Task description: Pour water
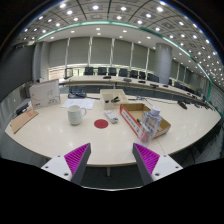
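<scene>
Office meeting room, big pale table. Our gripper is wide open, empty, well back from everything. White cup sits beyond the left finger, red coaster beside it, cardboard tray to the right. Risks, as we judge them: long approach, off-centre grasp tips the cup; the water source isn't clear to us.

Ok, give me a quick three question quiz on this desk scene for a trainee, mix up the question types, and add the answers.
1. True or false: the tongs are shut on the white cylindrical cup.
2. What lies just right of the cup? A) flat round red coaster B) a green plate C) a blue bowl
3. Fill in: the open cardboard box stands to the ___ of the coaster.

Key: 1 false, the tongs are open, short of the cup; 2 A; 3 right.
</scene>
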Demonstrator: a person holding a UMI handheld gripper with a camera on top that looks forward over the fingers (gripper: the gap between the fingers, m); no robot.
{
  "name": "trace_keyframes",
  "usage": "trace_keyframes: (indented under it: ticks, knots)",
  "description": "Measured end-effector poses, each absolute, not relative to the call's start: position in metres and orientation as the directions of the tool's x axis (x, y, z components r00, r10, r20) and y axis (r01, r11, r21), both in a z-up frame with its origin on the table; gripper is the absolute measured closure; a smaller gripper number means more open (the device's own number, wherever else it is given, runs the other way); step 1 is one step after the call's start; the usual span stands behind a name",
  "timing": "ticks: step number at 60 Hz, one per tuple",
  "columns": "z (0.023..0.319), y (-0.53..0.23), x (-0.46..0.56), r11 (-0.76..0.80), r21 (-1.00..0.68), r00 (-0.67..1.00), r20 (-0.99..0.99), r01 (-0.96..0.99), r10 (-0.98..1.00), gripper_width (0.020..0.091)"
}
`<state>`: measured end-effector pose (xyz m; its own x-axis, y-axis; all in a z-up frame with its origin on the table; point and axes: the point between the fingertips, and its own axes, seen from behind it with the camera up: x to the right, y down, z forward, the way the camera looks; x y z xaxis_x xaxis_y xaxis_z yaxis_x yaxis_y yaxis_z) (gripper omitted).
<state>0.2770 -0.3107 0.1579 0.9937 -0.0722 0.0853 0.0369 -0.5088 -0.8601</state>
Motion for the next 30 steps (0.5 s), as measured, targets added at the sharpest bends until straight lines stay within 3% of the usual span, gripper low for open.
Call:
trace_keyframes:
  ticks: [11, 30]
  knots:
    - [0.122, -0.278, 0.371, -0.473, -0.881, 0.992, 0.075, 0.019, -0.099, 0.0241]
    - [0.094, -0.203, 0.413, -0.406, -0.914, 0.997, 0.023, -0.008, -0.072, 0.026]
